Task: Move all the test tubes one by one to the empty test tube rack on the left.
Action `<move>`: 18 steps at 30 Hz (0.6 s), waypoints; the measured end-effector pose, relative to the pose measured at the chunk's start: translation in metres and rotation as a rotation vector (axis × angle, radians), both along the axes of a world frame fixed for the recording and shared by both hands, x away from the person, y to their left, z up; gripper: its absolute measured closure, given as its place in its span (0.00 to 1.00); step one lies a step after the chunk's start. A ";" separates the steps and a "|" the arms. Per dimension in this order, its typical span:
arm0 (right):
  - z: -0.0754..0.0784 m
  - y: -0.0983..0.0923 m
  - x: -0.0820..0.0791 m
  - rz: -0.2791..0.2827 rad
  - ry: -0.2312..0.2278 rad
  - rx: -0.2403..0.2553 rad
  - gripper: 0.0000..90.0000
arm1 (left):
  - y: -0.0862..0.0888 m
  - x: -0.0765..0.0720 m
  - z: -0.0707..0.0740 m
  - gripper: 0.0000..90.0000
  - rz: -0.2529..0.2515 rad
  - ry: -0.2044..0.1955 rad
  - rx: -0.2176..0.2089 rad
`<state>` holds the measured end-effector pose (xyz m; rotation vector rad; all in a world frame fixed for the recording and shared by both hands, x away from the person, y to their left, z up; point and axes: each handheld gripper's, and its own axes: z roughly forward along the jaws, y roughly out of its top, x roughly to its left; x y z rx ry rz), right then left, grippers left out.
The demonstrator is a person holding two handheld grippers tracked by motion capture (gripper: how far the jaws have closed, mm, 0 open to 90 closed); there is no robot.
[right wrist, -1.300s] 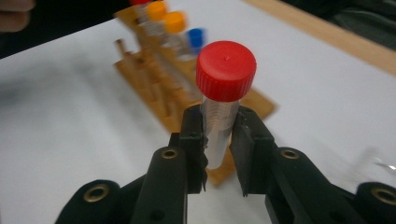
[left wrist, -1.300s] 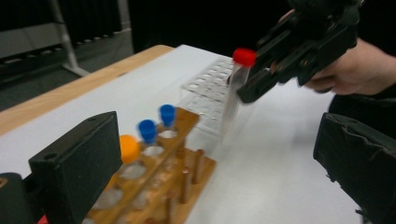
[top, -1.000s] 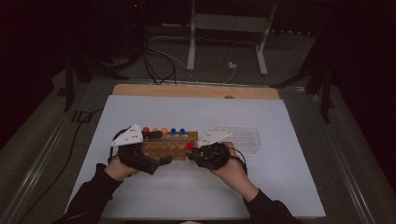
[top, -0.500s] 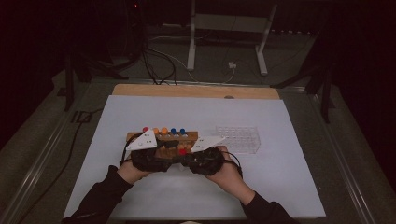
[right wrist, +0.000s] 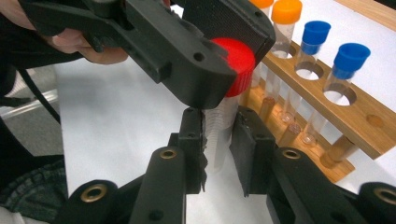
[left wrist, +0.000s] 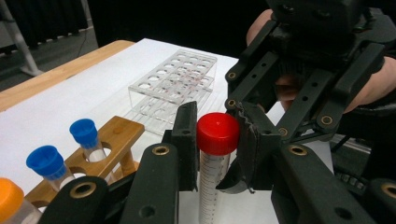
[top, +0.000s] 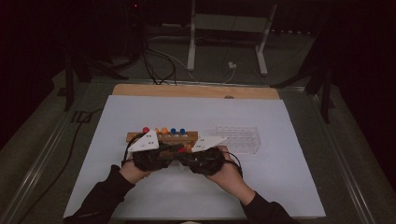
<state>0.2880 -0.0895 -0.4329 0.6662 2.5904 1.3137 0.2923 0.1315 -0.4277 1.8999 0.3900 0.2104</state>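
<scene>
Near the front of the white worktop (top: 280,186), just before a wooden rack (right wrist: 327,112) of capped tubes, both hand-held grippers held one red-capped tube (left wrist: 217,140) upright. The left hand-held gripper (left wrist: 217,144) had just closed on its cap; the right hand-held gripper (right wrist: 219,149) was clamped around its clear body.

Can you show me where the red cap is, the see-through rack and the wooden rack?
red cap (left wrist: 217,133), left gripper view, on the front of the cap.
see-through rack (left wrist: 173,79), left gripper view, on its top plate with the holes.
wooden rack (right wrist: 346,116), right gripper view, on its top bar.
</scene>
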 end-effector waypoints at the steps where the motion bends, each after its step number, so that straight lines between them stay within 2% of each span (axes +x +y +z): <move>1: 0.000 0.000 0.000 0.000 -0.001 0.005 0.81 | 0.001 0.000 0.001 0.79 0.007 -0.005 0.004; 8: 0.006 -0.009 0.002 -0.040 -0.019 0.069 0.60 | 0.014 0.002 0.014 0.79 0.063 -0.031 0.007; 18: 0.005 -0.019 0.005 -0.107 -0.040 0.057 0.14 | 0.045 0.002 0.040 0.79 0.184 -0.094 -0.021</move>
